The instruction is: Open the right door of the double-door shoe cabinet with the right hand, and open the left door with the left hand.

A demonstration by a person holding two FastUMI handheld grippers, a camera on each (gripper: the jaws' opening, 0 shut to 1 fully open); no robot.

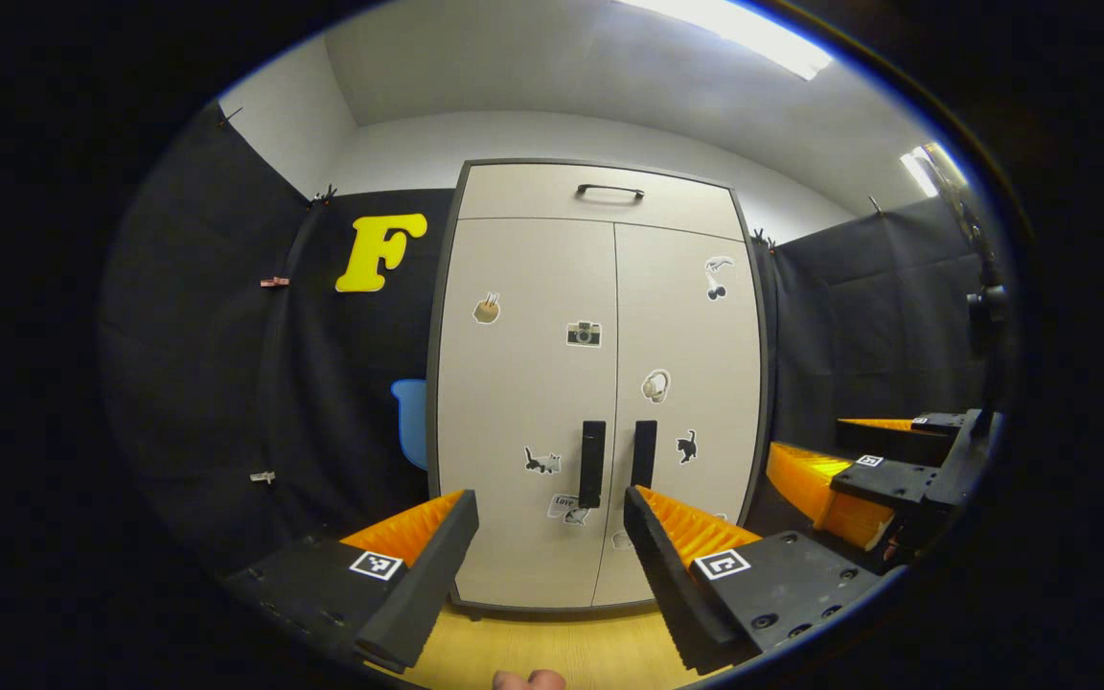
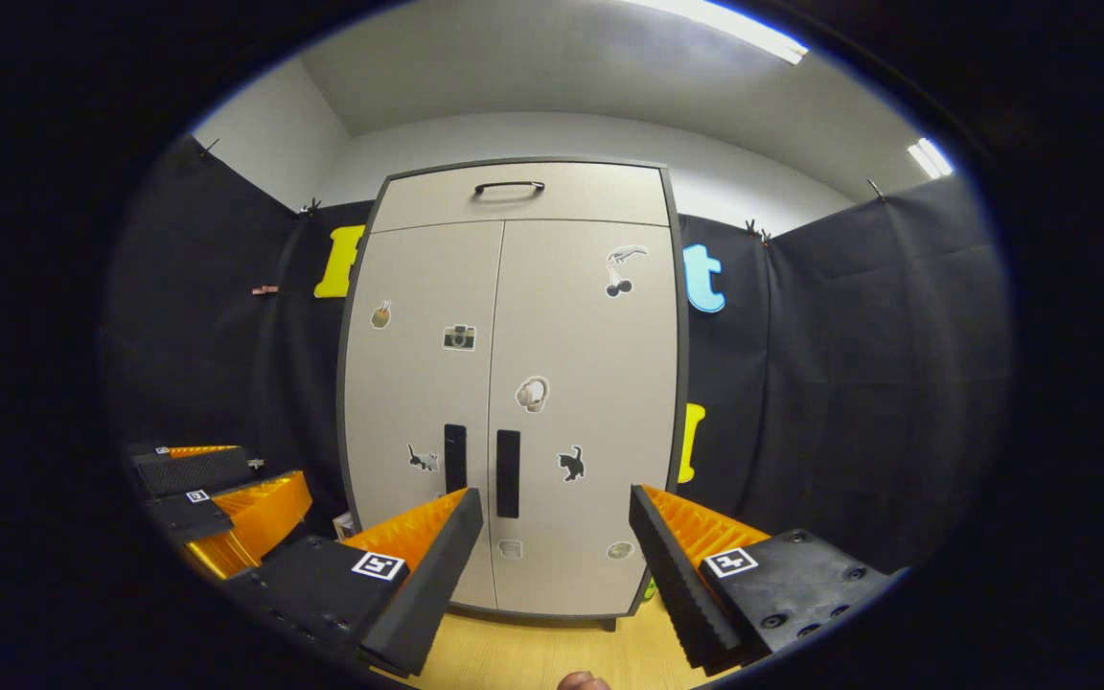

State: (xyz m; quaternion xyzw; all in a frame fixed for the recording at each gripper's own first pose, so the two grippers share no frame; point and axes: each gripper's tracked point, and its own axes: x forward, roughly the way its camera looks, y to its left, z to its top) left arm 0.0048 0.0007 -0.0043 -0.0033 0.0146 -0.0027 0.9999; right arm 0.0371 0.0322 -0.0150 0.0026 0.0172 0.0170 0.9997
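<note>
A pale double-door shoe cabinet (image 1: 600,383) (image 2: 514,383) stands ahead with both doors closed and stickers on them. The left door (image 1: 523,402) (image 2: 418,383) has a dark vertical handle (image 1: 592,464) (image 2: 455,458); the right door (image 1: 686,383) (image 2: 586,402) has its own handle (image 1: 644,453) (image 2: 508,473). My left gripper (image 1: 550,508) is open, short of the cabinet, framing both handles. My right gripper (image 2: 555,506) is open too, just right of the right door's handle. The right gripper (image 1: 859,479) also appears off to the right in the left gripper view, and the left gripper (image 2: 226,498) at the lower left of the right gripper view.
A drawer with a dark handle (image 1: 609,192) (image 2: 509,187) tops the cabinet. Black cloth walls (image 1: 226,383) (image 2: 849,383) flank it on both sides. Light wooden floor (image 1: 552,652) (image 2: 533,656) runs up to its base. A fingertip (image 1: 528,680) peeks at the bottom edge.
</note>
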